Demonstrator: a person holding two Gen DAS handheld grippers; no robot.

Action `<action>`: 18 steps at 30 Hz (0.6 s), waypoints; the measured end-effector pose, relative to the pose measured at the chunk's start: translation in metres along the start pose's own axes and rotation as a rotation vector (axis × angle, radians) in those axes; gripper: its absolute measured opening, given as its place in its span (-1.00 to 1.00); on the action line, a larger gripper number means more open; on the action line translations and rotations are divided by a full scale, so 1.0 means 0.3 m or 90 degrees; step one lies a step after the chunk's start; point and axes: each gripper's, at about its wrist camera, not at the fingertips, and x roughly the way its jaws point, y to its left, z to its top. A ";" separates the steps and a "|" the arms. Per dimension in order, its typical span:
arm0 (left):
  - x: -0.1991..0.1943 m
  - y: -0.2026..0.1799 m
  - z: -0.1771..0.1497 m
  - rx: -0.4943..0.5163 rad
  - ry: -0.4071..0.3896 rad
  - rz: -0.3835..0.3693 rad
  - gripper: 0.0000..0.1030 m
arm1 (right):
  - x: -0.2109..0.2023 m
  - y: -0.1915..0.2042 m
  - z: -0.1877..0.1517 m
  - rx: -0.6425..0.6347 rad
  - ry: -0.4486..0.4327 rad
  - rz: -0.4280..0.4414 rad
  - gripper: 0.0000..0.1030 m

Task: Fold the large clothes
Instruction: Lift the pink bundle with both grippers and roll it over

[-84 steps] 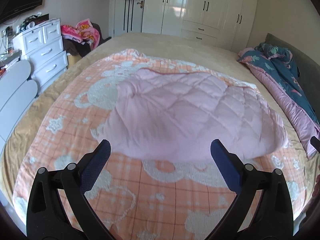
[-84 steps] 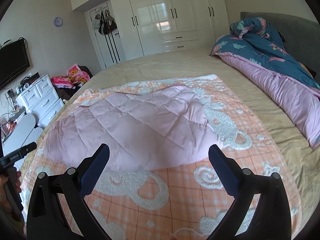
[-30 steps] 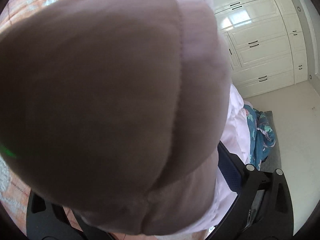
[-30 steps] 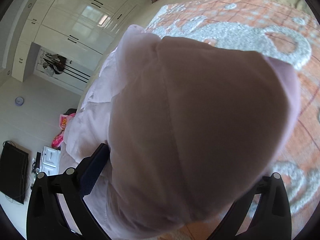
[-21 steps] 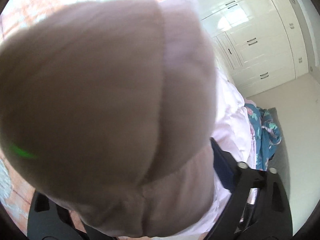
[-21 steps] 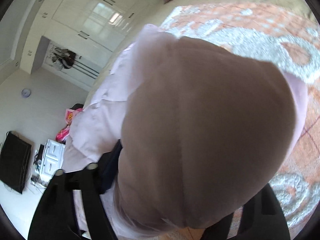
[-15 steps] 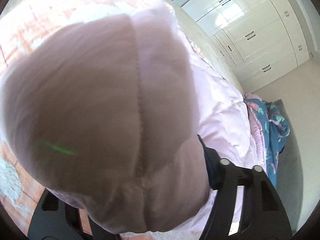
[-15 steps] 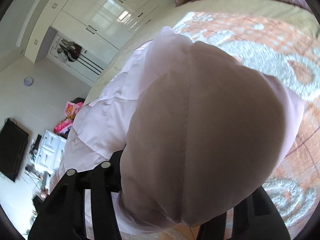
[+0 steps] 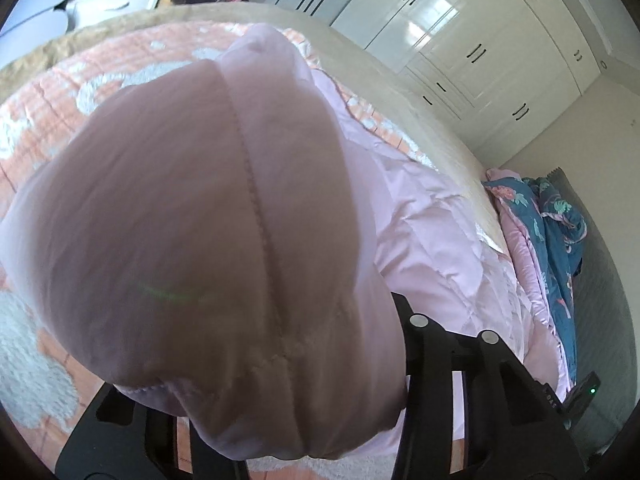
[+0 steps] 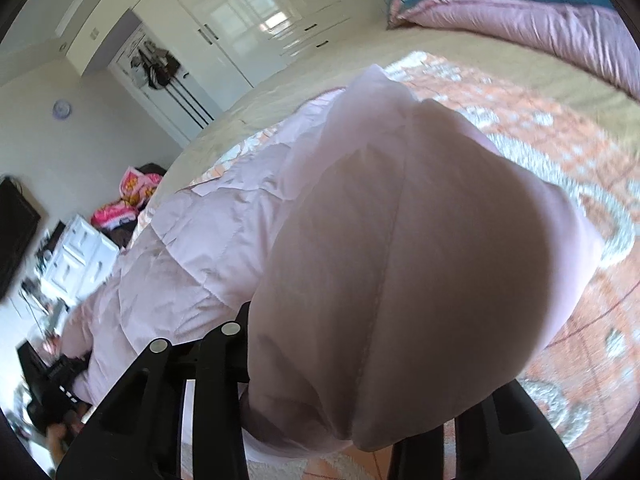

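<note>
A pink quilted jacket [image 9: 432, 248] lies on the bed. One puffy corner of it [image 9: 192, 216] bulges up between the jaws of my left gripper [image 9: 260, 344] and fills most of the left wrist view. Those jaws are closing and pinch the fabric, which hides the fingertips. In the right wrist view another corner of the jacket [image 10: 420, 264] swells between the jaws of my right gripper [image 10: 372, 356], which are also closing on it. Both corners are lifted off the orange-and-white blanket [image 9: 44, 112]. The rest of the jacket [image 10: 200, 240] stretches between the two grippers.
The blanket [image 10: 580, 360] covers a beige bed sheet [image 10: 304, 92]. A blue floral duvet with pink lining [image 9: 556, 240] lies along the bed's right side. White wardrobes [image 9: 472, 48] stand beyond the bed; white drawers [image 10: 80, 256] and a dark screen [image 10: 16, 236] stand at the left.
Both pairs of jaws have narrowed onto the pink jacket. Both grippers have risen and rolled, lifting its corners, so more of the bed and room shows around the fabric.
</note>
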 end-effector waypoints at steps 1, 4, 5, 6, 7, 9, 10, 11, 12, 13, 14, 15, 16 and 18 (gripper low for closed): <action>0.005 -0.016 0.008 0.006 -0.002 0.000 -0.36 | -0.010 0.012 0.000 -0.013 -0.006 -0.003 -0.38; -0.034 0.005 0.014 0.023 -0.008 -0.001 -0.38 | -0.051 0.066 -0.002 -0.059 -0.025 -0.010 -0.42; -0.053 0.012 0.020 0.025 -0.011 -0.002 -0.38 | -0.063 0.081 -0.001 -0.073 -0.030 -0.012 -0.43; -0.068 0.012 0.025 0.026 -0.014 -0.005 -0.38 | -0.078 0.097 -0.001 -0.086 -0.035 -0.013 -0.43; -0.058 -0.016 0.028 0.028 -0.017 -0.006 -0.38 | -0.098 0.117 0.000 -0.102 -0.042 -0.013 -0.44; -0.087 -0.038 0.030 0.037 -0.023 -0.008 -0.38 | -0.144 0.157 -0.002 -0.132 -0.057 -0.010 -0.45; -0.102 -0.046 0.029 0.044 -0.026 -0.009 -0.38 | -0.164 0.172 -0.002 -0.142 -0.063 -0.008 -0.45; -0.109 -0.064 0.032 0.047 -0.027 -0.010 -0.39 | -0.187 0.188 -0.003 -0.154 -0.069 -0.006 -0.45; -0.126 -0.071 0.032 0.050 -0.028 -0.013 -0.39 | -0.216 0.209 -0.010 -0.172 -0.075 -0.005 -0.45; -0.141 -0.071 0.031 0.053 -0.029 -0.014 -0.39 | -0.235 0.222 -0.017 -0.182 -0.079 -0.004 -0.45; -0.160 -0.064 0.030 0.055 -0.029 -0.014 -0.39 | -0.262 0.237 -0.024 -0.190 -0.082 0.001 -0.45; -0.179 -0.059 0.025 0.057 -0.030 -0.015 -0.39 | -0.283 0.246 -0.034 -0.199 -0.085 0.000 -0.45; -0.200 -0.049 0.019 0.061 -0.029 -0.014 -0.39 | -0.301 0.260 -0.042 -0.209 -0.087 -0.002 -0.45; -0.246 -0.016 0.005 0.065 -0.027 -0.016 -0.39 | -0.335 0.267 -0.059 -0.215 -0.091 0.004 -0.45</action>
